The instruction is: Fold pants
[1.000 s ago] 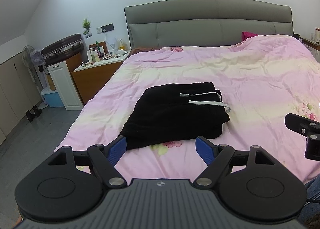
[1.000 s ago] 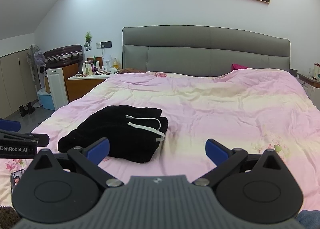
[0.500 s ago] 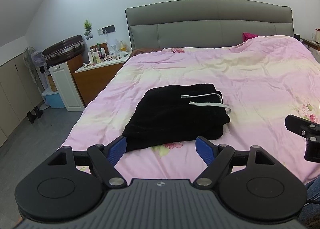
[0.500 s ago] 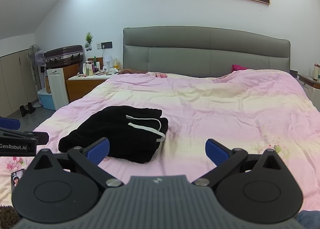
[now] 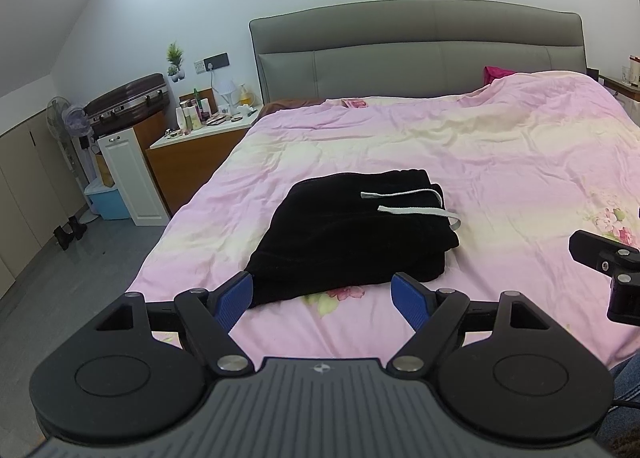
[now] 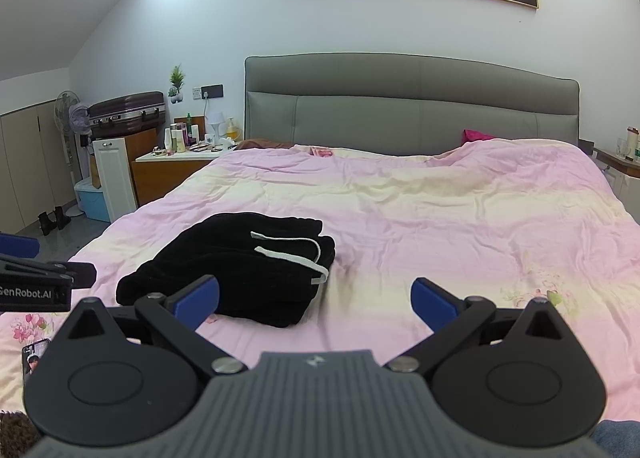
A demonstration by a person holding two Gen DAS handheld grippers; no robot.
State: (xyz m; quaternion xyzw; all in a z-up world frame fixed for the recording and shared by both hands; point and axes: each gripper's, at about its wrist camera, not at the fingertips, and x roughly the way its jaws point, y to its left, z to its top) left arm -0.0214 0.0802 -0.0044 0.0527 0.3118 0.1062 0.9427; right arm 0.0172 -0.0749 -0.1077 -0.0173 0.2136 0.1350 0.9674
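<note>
Black pants (image 5: 352,234) (image 6: 240,270) lie folded into a compact stack on the pink bed cover (image 5: 500,162) (image 6: 460,226), with a white drawstring (image 5: 412,202) (image 6: 296,250) across the top. My left gripper (image 5: 322,300) hovers open just short of the stack's near edge, nothing between its blue pads. The right gripper (image 6: 314,298) is open too, held back over the cover to the right of the pants. Neither touches the cloth.
A grey headboard (image 6: 412,106) stands at the far end. Left of the bed are a cluttered nightstand (image 5: 196,150), a white cabinet (image 5: 132,174), a suitcase (image 5: 124,102) and a fan (image 6: 72,114). A phone (image 6: 34,358) lies on the cover near the front left.
Both grippers have drifted very slightly; the pants sit a touch lower in the left wrist view. Both stay open and the pants have not moved.
</note>
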